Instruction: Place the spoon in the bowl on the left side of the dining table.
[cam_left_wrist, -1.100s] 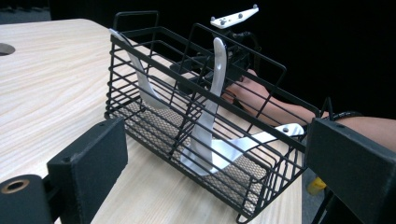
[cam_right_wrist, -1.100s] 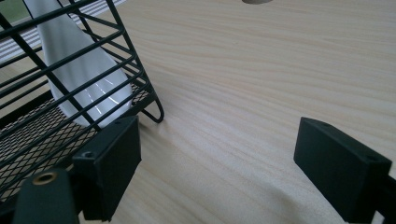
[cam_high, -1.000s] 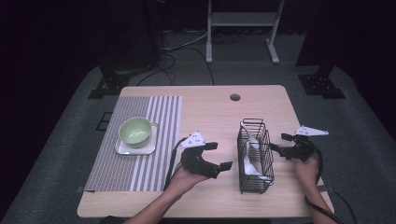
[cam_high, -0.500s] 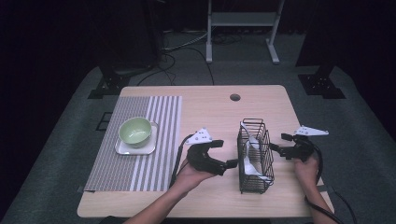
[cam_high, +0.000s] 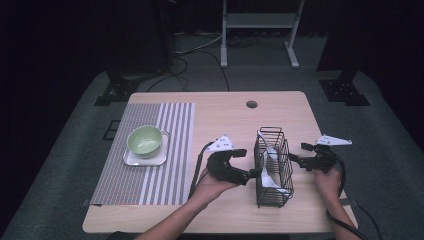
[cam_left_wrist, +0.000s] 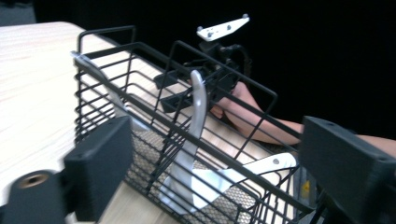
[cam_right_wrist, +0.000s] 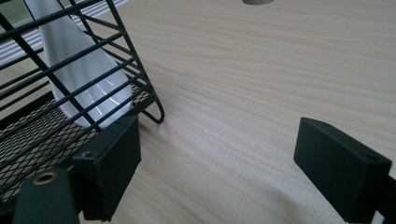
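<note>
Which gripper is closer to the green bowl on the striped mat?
The left gripper. It sits between the green bowl and the wire basket, at the basket's near side. The right gripper is beyond the basket, farther from the bowl.

Left tool: matte black body, two blocky rectangular jaws, a round brass-coloured socket beside one jaw, grey three-cornered plate on top, black cable trailing. Right tool: same build, plate pale with small screws. Forearms bare, no sleeves.
</note>
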